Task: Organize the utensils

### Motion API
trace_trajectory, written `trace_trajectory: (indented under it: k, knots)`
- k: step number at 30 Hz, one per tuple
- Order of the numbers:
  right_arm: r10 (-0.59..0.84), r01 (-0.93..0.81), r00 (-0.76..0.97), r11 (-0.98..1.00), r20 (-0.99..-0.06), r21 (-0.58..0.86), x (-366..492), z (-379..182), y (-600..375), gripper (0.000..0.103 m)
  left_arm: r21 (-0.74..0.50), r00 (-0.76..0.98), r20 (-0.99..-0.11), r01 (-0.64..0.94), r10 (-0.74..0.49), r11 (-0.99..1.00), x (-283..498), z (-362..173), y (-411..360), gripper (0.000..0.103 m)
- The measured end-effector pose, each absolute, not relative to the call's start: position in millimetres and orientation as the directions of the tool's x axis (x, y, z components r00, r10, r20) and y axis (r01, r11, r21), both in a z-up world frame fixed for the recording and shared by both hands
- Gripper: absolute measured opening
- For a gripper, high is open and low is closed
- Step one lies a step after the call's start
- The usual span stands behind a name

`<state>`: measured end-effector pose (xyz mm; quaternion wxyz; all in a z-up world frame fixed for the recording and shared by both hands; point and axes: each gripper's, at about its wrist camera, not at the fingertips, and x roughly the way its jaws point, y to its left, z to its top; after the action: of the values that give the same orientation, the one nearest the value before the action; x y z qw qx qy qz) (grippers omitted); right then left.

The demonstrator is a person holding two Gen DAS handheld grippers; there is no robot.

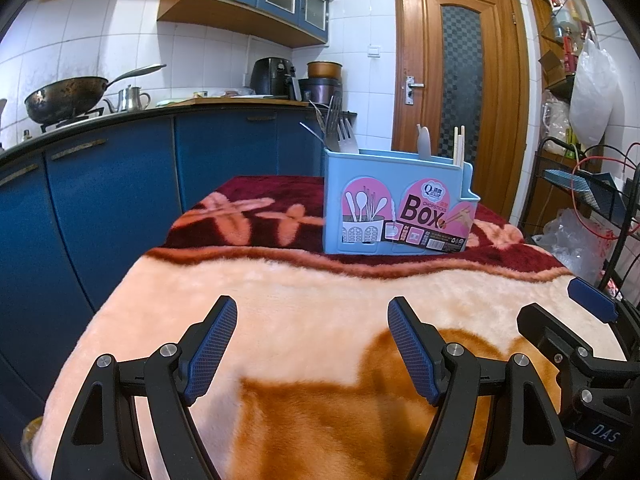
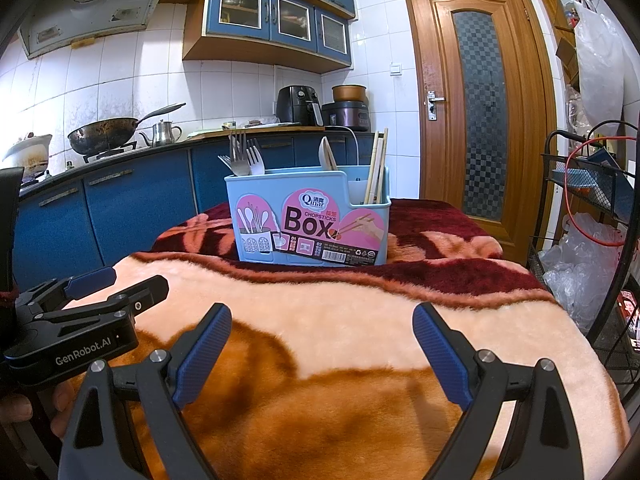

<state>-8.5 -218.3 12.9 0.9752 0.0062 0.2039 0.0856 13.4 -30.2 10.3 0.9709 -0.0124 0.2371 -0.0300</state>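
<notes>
Jaws spread wide, left gripper (image 1: 312,344) and right gripper (image 2: 322,354) hover level above the blanket (image 1: 304,288), facing the chopsticks box (image 2: 310,216).

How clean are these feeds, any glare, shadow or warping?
Left wrist view: fisheye bends the counter; dark shadows on the blanket under the open left tongs. Right wrist view: utensil box sharp, no glare; door bowed; shadows beneath the open right tongs.

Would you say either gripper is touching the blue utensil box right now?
Apart. The right wrist view shows open blanket between the right gripper and the utensil box; the left gripper is likewise short of it.
</notes>
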Motion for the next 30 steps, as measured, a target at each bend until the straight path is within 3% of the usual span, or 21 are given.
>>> trace_trajectory:
  k: [30]
  knots:
    - [0.169,-0.164,0.902,0.985,-0.396,0.047,-8.6,12.5,-218.5,0.094,-0.041,0.888,-0.456,0.047,-0.061,0.998,11.2,10.6,-32.4,0.079]
